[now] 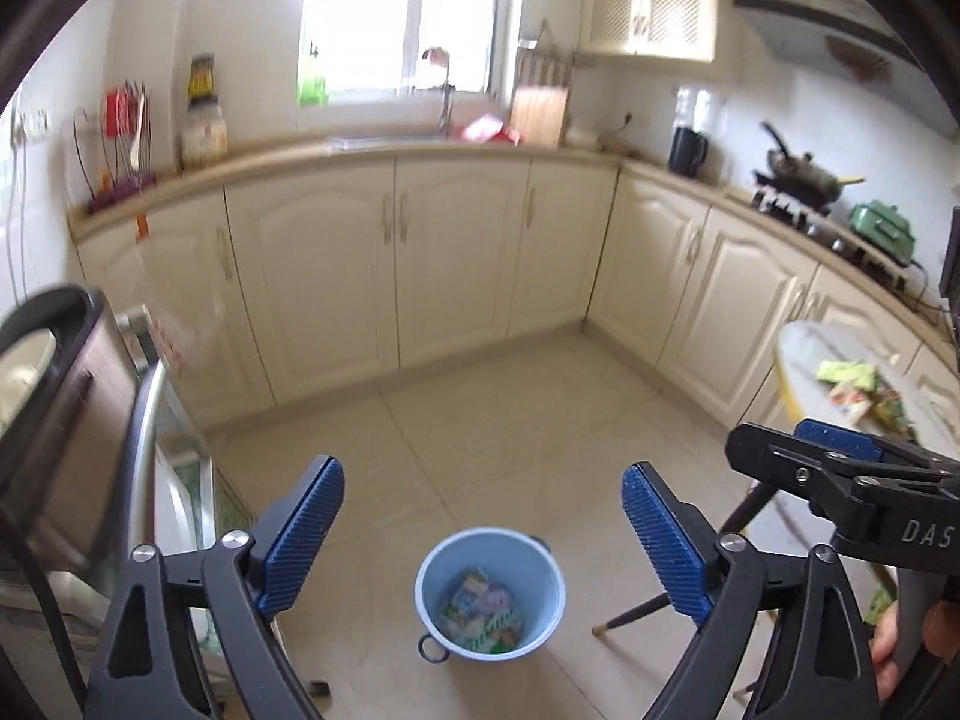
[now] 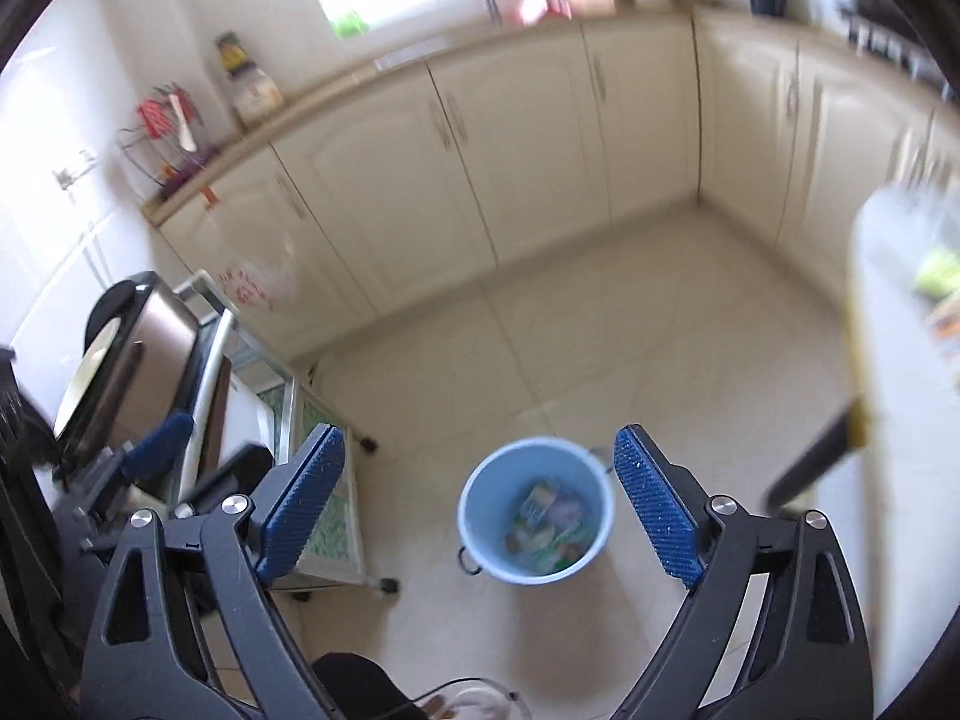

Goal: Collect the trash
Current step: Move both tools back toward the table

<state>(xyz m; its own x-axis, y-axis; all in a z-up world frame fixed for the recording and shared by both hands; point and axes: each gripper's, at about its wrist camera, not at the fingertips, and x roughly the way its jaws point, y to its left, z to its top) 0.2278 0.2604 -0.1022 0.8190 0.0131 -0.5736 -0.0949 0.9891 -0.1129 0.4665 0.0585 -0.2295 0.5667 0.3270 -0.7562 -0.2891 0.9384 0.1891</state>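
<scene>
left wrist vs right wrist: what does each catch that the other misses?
Left wrist only: the wok on the stove and the black kettle, sharply. Right wrist only: the left claw from the side, and a dark shoe at the bottom edge. Both: the blue bucket with wrappers inside, cream cabinets, and the small table holding more wrappers.

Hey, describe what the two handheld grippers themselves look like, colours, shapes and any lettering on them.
Both match. The left gripper has black angular linkage arms with triangular cut-outs, silver round bolts at the pivots, and flat blue ribbed pads. The right gripper is built the same; in the left wrist view its black body shows white lettering, "DAS".
</scene>
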